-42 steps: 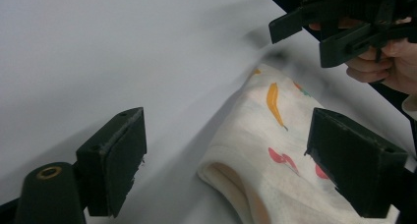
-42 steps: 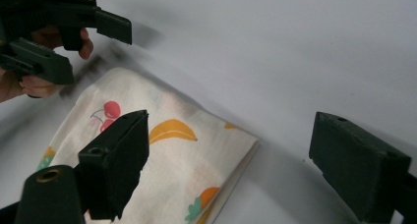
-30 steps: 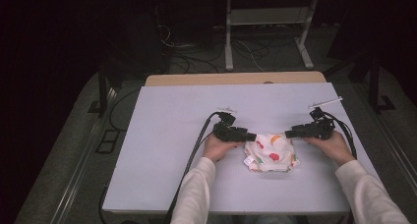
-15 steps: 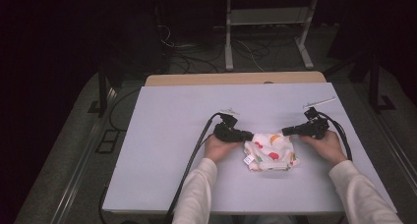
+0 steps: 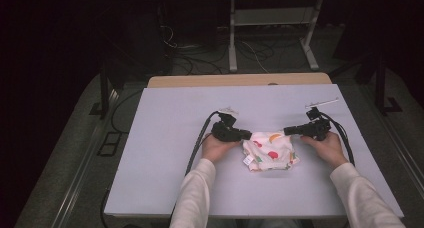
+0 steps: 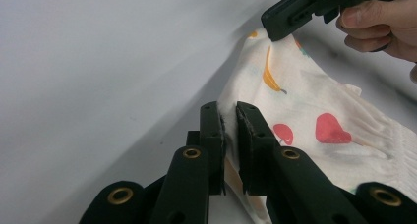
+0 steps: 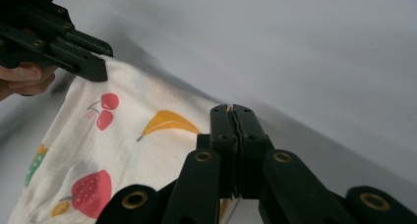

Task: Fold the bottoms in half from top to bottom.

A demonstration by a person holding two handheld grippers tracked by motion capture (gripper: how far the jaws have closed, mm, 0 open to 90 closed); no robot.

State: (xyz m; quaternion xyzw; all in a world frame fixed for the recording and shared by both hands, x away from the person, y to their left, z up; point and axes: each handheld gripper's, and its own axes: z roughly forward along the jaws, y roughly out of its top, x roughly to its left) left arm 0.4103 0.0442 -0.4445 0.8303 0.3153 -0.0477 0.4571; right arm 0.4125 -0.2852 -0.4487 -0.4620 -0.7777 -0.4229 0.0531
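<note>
Grasp done, spreading or folding left: left gripper [image 5: 245, 134] and right gripper [image 5: 289, 131], jaws just closed, pinching far left and far right corners of small white fruit-printed cloth [image 5: 270, 150] lying mid-table, towards near edge.

Both forearms in pale sleeves enter from six o'clock. The left claw [image 5: 246, 134] points toward three o'clock, its jaws having just closed, pinching fabric. The right claw [image 5: 288, 131] points toward nine o'clock, jaws likewise just closed, clamped tight on fabric.
</note>
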